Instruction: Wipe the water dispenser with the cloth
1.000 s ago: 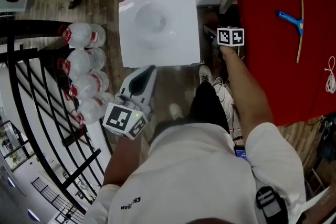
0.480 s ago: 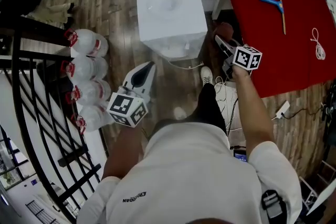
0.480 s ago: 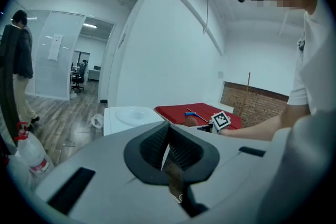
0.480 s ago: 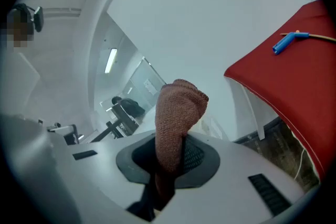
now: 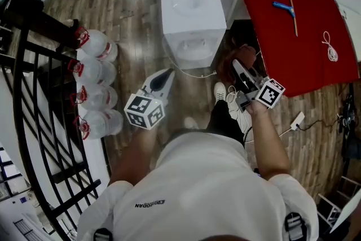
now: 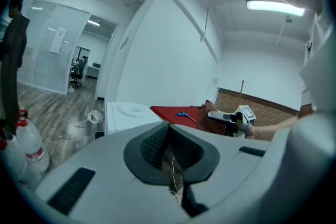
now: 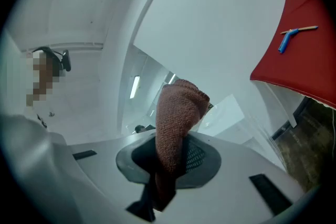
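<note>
The white water dispenser (image 5: 193,20) stands on the wood floor ahead of me, its top bare; the left gripper view shows it too (image 6: 131,112). My right gripper (image 5: 238,68) is to the dispenser's right and nearer to me, apart from it. It is shut on a brown knitted cloth (image 5: 243,56), which sticks up from its jaws (image 7: 176,123). My left gripper (image 5: 162,77) points at the dispenser's front from short of it. Its jaws (image 6: 170,165) are shut, with only a thin thread caught between them.
A red-covered table (image 5: 293,36) to the right of the dispenser carries a blue squeegee (image 5: 284,7) and a coiled white cord (image 5: 329,45). Several water bottles (image 5: 96,82) line the floor on the left beside a black railing (image 5: 34,99). A power strip (image 5: 296,119) and cables lie at the right.
The dispenser now looks smaller and farther off, as I have backed away. The right gripper, still holding the cloth, has come down and back from beside the dispenser's top.
</note>
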A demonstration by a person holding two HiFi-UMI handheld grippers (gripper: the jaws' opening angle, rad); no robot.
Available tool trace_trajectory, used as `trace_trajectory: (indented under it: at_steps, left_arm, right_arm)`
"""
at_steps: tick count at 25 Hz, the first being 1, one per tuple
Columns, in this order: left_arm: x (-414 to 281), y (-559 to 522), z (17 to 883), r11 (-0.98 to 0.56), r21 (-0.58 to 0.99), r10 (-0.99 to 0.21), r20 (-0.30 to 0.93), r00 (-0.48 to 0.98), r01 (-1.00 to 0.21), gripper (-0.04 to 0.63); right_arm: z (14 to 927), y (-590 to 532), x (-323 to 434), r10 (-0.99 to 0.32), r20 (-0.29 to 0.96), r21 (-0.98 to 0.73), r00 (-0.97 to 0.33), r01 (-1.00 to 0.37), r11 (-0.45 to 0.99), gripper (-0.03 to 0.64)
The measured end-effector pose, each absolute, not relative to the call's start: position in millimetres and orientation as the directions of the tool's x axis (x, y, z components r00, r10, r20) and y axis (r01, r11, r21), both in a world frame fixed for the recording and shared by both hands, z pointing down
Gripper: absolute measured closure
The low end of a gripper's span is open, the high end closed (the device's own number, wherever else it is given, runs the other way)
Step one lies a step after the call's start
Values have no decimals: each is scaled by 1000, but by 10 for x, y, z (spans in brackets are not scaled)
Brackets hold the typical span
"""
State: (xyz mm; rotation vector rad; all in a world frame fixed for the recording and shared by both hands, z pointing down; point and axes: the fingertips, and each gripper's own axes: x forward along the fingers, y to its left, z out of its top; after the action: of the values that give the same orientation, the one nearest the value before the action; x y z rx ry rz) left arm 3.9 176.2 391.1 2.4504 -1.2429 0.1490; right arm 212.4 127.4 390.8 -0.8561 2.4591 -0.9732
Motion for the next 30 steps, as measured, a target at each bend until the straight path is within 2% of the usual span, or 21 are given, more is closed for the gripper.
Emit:
trace_trajectory:
  at_steps: [5, 9, 12, 14, 30]
  left_arm:
    - [26, 1931, 3790, -541, 273, -763, 239, 601, -795, 603]
    - [25, 2077, 3674, -529, 259, -787, 207, 581, -808, 603]
    - [61, 2189, 3619, -517, 248, -801, 197, 565, -819, 603]
    - [76, 2244, 3583, -502, 241, -814, 195, 548, -831, 603]
    - [681, 2732, 3417, -426, 218, -863, 191, 467, -878, 603]
  right_arm:
    - [3374, 1759, 1771, -568, -111, -614, -816, -393, 685, 563]
    - [3338, 1998, 1573, -531, 46, -420, -846, -499, 758, 563]
    - [3411, 2107, 1557, -556, 173, -282, -813, -582, 763, 563]
    - [3425, 2196, 1564, -561, 215, -215, -800, -599, 771, 563]
    - [3495, 2832, 2174, -493, 212, -272, -844, -535, 800, 563]
